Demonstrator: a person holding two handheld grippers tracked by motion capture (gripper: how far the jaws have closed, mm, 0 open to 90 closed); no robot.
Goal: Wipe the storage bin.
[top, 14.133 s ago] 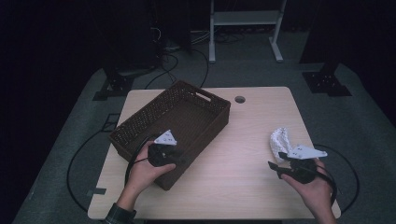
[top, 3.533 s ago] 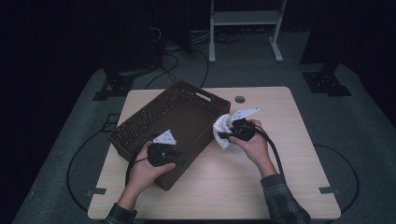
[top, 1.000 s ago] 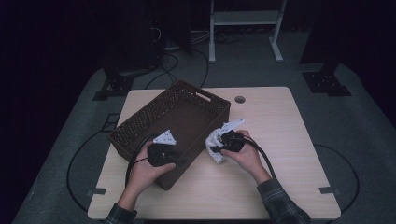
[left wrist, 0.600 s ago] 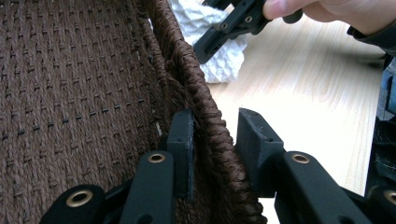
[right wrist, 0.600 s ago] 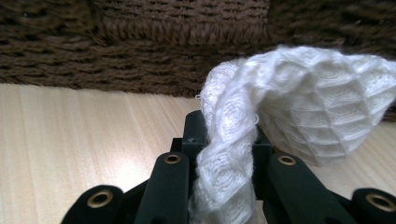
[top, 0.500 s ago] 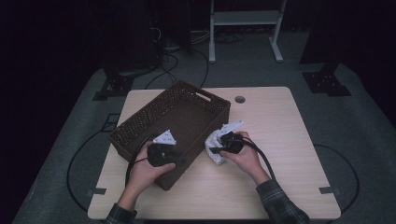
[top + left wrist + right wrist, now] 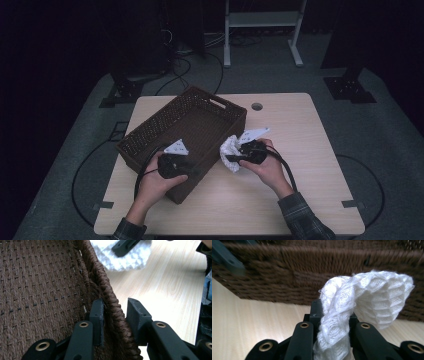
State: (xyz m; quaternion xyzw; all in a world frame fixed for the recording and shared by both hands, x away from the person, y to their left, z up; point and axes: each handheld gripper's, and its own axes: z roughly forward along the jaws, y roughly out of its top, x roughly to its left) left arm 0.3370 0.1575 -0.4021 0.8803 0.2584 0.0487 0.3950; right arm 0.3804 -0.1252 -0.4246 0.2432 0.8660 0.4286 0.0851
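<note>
White cloth (image 7: 364, 305) is the one soft thing we see, and we count one brown woven basket (image 7: 200, 112), one wooden table (image 7: 300, 200) and two grippers. Our cloth is bumpy, like a waffle, and it is bunched up. It hangs just beside the basket's outer wall, above the table. Our right gripper (image 7: 334, 315) squeezes it tight between both jaws. Our right hand (image 7: 267, 167) reaches in from the right. Our left gripper (image 7: 115, 317) pinches the basket's thick rim, one jaw inside and one outside. Our left hand (image 7: 152, 182) sits at the basket's near corner.
</note>
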